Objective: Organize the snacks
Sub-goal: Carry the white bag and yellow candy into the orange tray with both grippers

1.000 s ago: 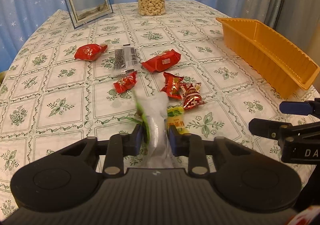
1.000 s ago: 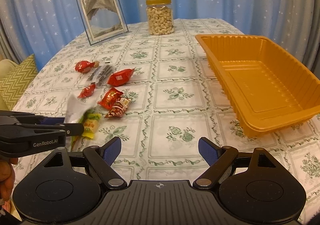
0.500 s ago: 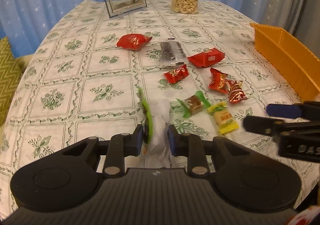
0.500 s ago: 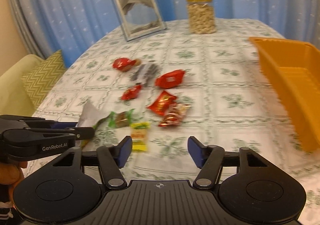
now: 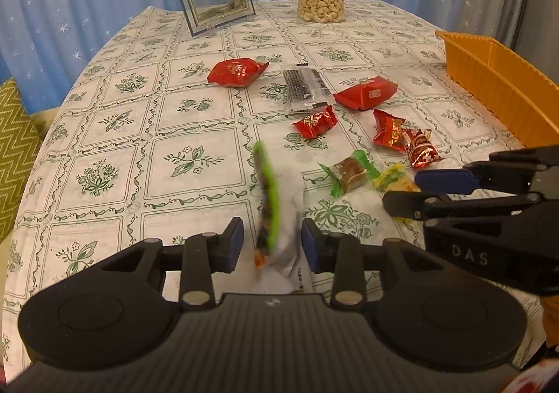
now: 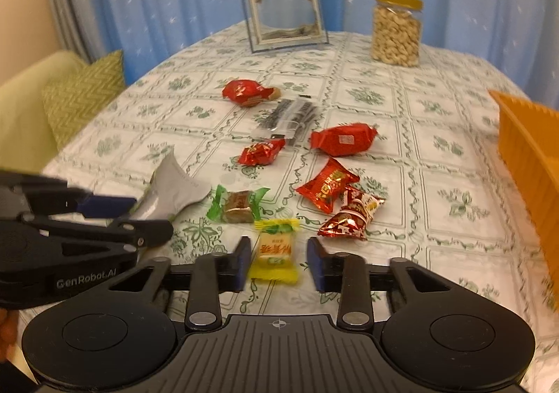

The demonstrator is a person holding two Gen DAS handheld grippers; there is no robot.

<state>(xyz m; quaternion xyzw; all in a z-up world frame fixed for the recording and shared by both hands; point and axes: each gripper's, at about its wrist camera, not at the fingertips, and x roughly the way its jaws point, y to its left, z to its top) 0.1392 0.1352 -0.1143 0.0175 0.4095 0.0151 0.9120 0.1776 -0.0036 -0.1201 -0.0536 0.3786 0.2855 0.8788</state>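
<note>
My left gripper [image 5: 272, 242] is open; a silver and green snack packet [image 5: 279, 215] sits loose between its fingers, blurred, at the table's near left. The packet also shows in the right wrist view [image 6: 171, 190]. My right gripper [image 6: 278, 262] is open around a yellow candy [image 6: 275, 253] lying on the tablecloth, not touching it. A green-wrapped candy [image 6: 239, 206] lies just beyond. Several red snack packs [image 6: 326, 188] and a dark clear-wrapped pack [image 6: 290, 117] lie in the table's middle. The orange tray [image 6: 527, 145] stands at the right.
A cashew jar [image 6: 396, 31] and a picture frame [image 6: 283, 21] stand at the table's far side. A green cushion [image 6: 84, 92] sits beyond the left table edge. Blue curtains hang behind. My left gripper [image 6: 115, 215] lies left of the right one.
My left gripper opened and let go of the silver and green packet. My right gripper swung left and down to straddle the yellow candy, its jaws narrower.
</note>
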